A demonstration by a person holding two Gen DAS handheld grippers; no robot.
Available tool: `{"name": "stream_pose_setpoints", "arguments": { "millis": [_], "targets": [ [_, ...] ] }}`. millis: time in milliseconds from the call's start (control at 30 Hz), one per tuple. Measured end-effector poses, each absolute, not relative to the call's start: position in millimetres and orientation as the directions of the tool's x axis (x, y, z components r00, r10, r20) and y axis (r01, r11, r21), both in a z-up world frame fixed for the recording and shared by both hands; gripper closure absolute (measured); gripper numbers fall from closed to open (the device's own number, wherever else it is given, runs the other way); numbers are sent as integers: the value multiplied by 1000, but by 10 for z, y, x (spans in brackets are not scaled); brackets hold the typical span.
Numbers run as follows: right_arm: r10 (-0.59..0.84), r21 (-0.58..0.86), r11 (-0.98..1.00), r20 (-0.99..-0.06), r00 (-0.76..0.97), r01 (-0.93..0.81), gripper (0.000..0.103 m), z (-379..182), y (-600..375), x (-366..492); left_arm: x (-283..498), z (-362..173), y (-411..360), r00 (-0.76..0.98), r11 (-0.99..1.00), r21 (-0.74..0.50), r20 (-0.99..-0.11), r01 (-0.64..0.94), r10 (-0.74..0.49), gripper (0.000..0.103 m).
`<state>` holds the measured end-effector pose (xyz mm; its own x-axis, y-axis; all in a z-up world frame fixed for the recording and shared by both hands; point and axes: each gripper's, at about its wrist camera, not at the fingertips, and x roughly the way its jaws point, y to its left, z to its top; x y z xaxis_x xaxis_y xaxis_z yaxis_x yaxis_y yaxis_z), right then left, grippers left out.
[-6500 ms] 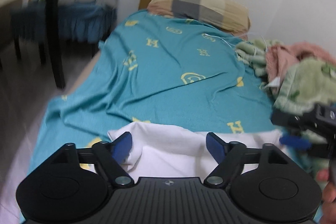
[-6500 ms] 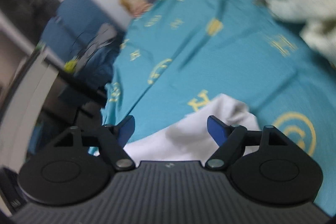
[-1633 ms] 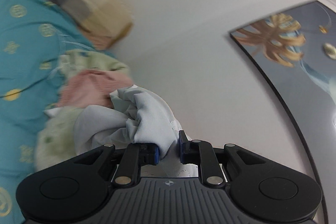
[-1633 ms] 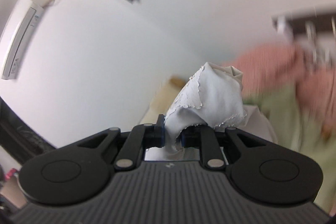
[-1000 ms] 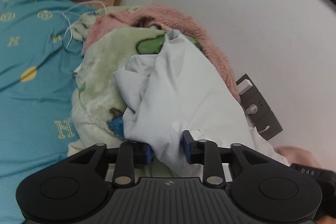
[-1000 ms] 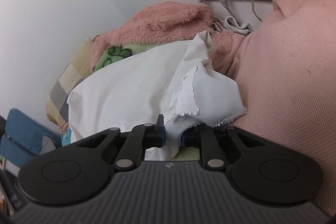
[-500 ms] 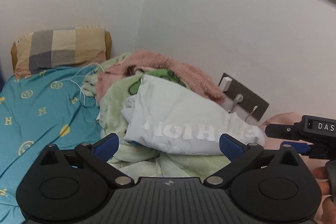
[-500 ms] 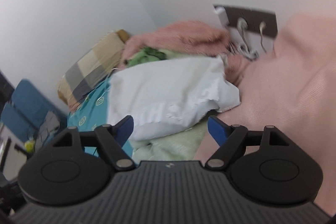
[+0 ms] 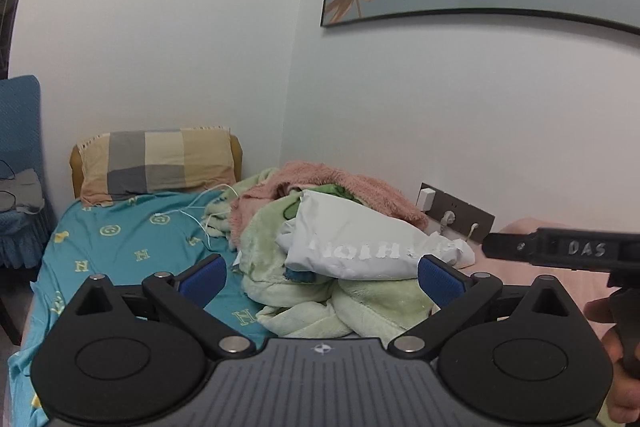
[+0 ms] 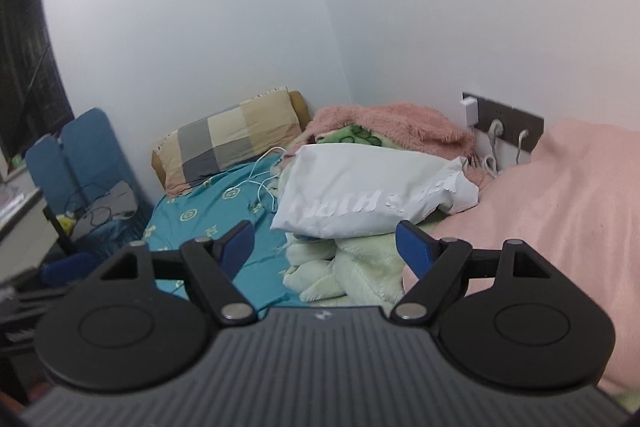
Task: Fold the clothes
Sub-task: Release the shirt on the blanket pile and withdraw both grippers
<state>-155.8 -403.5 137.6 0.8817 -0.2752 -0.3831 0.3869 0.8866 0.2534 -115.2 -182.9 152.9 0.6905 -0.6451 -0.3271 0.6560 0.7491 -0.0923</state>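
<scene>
A folded white garment point(image 9: 360, 247) with cracked white lettering lies on top of a heap of green and pink blankets point(image 9: 320, 299) by the wall; it also shows in the right wrist view point(image 10: 372, 191). My left gripper point(image 9: 322, 277) is open and empty, held back from the heap. My right gripper point(image 10: 326, 241) is open and empty, also back from the garment. The body of the right gripper point(image 9: 560, 249) shows at the right edge of the left wrist view.
The bed has a teal sheet point(image 9: 132, 251) with a checked pillow point(image 9: 156, 163) at its head. A pink cushion point(image 10: 560, 195) lies at the right. A wall socket with plugs point(image 10: 500, 125) sits behind the heap. A blue chair point(image 10: 84, 163) stands left of the bed.
Both grippers carried the white garment up from the sheet, set it on the blanket heap and let go. Since half a second ago both have drawn back a little, open.
</scene>
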Motion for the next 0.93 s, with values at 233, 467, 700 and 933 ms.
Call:
{"name": "stream_pose_setpoints", "arguments": {
  "millis": [233,467,700,933],
  "targets": [
    [-338,175,901,-296,894,398,23,1201,-3631,-1780,-1536,1468,-1518,714,748,-49,-263,662,-649,0],
    [-382,113,900,-259,887,420,23,1110,-3389,-1826,-1487,1276,-1513,719,759,-44,-288,650,-632,0],
    [-421,68,891,-241,874,448,23,1072,-3318,-1835,-1387,1153,-1519,725,770,-46,-305,637,-618,0],
    [-412,71,894,-258,874,442,23,1013,-3300,-1826,-1357,1137,-1518,721,767,-54,-305,639,-622,0]
  ]
}}
